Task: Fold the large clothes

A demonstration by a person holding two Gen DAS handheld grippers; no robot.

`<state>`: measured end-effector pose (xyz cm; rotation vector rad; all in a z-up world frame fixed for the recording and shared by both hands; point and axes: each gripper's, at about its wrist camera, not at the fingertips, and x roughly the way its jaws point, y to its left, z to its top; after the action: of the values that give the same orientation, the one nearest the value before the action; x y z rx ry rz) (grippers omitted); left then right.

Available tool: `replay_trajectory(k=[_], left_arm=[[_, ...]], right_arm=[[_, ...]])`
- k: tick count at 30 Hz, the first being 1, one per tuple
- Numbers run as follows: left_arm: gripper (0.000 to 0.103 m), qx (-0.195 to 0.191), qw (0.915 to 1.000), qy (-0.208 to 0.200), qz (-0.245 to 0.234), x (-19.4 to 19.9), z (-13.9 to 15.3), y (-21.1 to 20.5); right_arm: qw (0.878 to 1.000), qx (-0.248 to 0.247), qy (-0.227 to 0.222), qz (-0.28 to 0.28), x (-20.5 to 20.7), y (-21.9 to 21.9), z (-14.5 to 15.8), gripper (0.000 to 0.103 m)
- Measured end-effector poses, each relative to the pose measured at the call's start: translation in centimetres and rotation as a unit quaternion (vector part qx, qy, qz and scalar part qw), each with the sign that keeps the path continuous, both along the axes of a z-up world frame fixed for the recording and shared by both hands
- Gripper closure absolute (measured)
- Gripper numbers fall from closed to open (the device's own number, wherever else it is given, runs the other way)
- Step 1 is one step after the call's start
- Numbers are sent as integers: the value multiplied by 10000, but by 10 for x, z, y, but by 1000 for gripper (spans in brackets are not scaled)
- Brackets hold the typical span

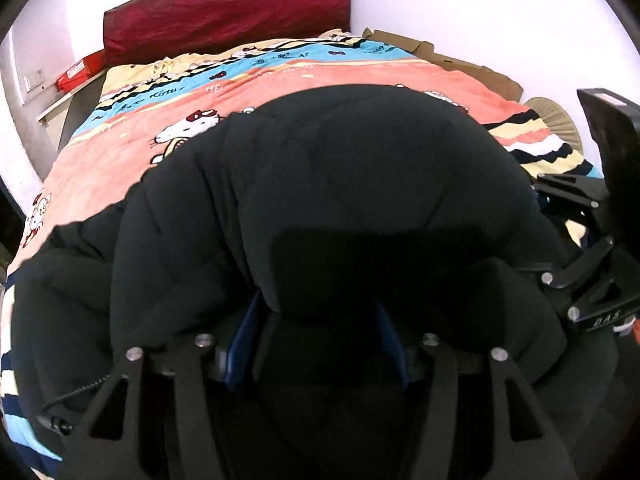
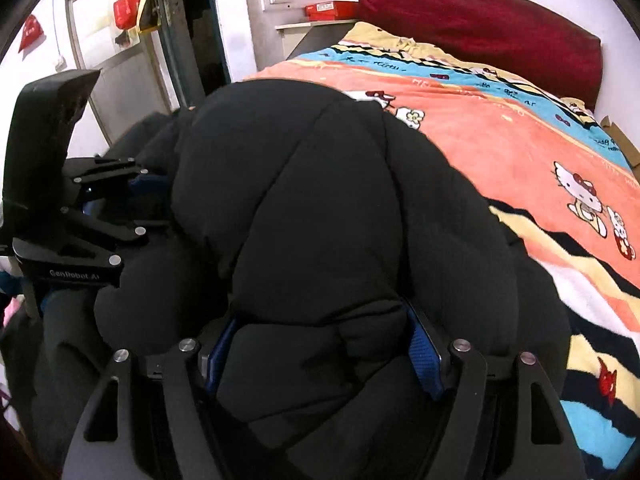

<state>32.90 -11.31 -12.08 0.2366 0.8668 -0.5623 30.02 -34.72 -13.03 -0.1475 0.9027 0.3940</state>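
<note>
Both tongs, left (image 1: 320, 344) and right (image 2: 324, 352), clamp thick folds of the black puffer jacket (image 1: 332, 184) (blue pads pressed in) over the bed's cartoon blanket (image 2: 500, 136).

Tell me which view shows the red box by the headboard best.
The right wrist view: the red box sits unobstructed on a shelf. The left wrist view catches the box too, squeezed and distorted near the frame's edge.

A bulky black quilted jacket (image 1: 320, 184) bulged between the left gripper's (image 1: 316, 344) blue-padded fingers (image 1: 244, 340), covering the near cartoon-printed blanket (image 1: 120, 152).
</note>
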Motion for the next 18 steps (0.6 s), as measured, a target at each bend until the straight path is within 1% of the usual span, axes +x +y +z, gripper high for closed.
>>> replay_trajectory(k=[2,6,8,10,12,14,15,18], left_arm=[[48,-39,10000,38,42,5,-8,-1],[48,37,9998,64,181,17,-21,-2],[48,160,9995,143,252,19,-21,-4],[48,185,9990,312,270,20,-15,-5],[49,148,9987,425,220,18,-3,-3],[49,-44,9993,341,177,11,18,6],[49,-123,9994,278,183,10,27,10],[49,-353,9988,98,322,14,54,23]], right_arm=[[10000,-62,-8,-11,2,1,-9,31],[9998,-181,-76,-91,11,7,-20,31],[9997,-191,-83,-143,14,10,-19,31],[9996,-230,-21,-171,15,11,-14,31],[9995,-268,88,-171,13,10,-3,32],[9997,-159,62,-159,6,5,15,32],[9999,-68,-78,-128,0,1,31,32],[9989,-46,-440,-123,-5,-3,64,32]])
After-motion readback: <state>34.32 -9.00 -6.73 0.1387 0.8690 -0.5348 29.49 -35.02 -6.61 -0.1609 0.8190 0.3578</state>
